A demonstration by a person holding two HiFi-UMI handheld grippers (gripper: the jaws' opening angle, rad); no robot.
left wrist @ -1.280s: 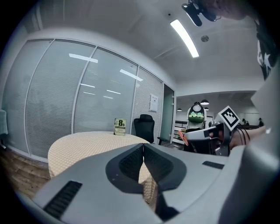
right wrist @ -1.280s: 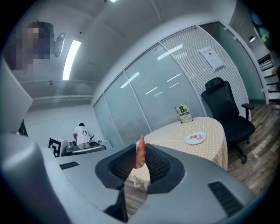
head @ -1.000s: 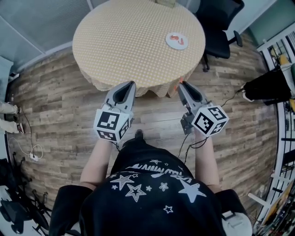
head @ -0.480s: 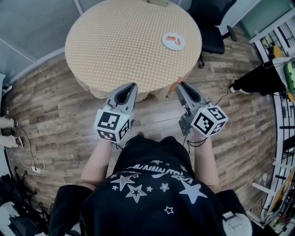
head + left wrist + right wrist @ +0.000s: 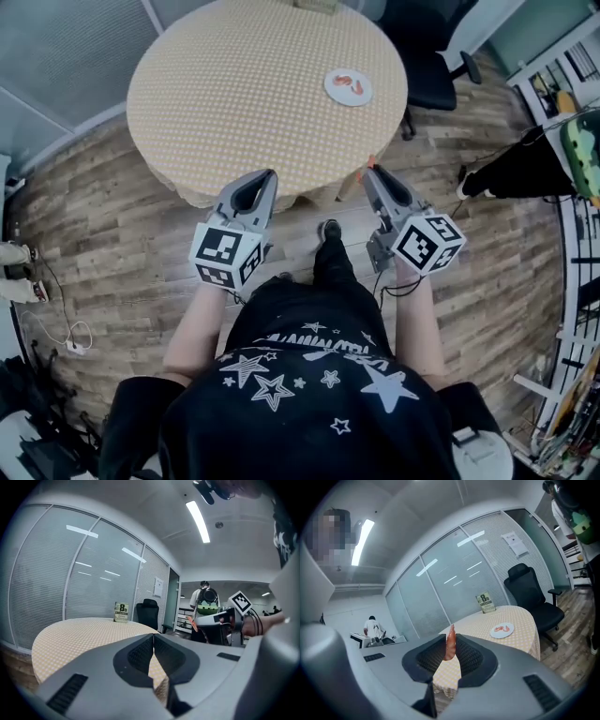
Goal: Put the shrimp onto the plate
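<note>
A white plate with shrimp on it lies at the right side of the round table; the right gripper view shows the same plate far ahead. My right gripper hangs at the table's near edge, shut on an orange shrimp that stands upright between its jaws; the shrimp's tip pokes out in the head view. My left gripper is beside it at the near edge, shut, with nothing in it.
A black office chair stands right of the table. A small card sign stands at the table's far edge. A person with a backpack stands off to the right. Cables lie on the wood floor at left.
The table has drawn slightly nearer in the head view, and the person's foot now shows stepping forward between the grippers. Both grippers keep their hold and spacing.
</note>
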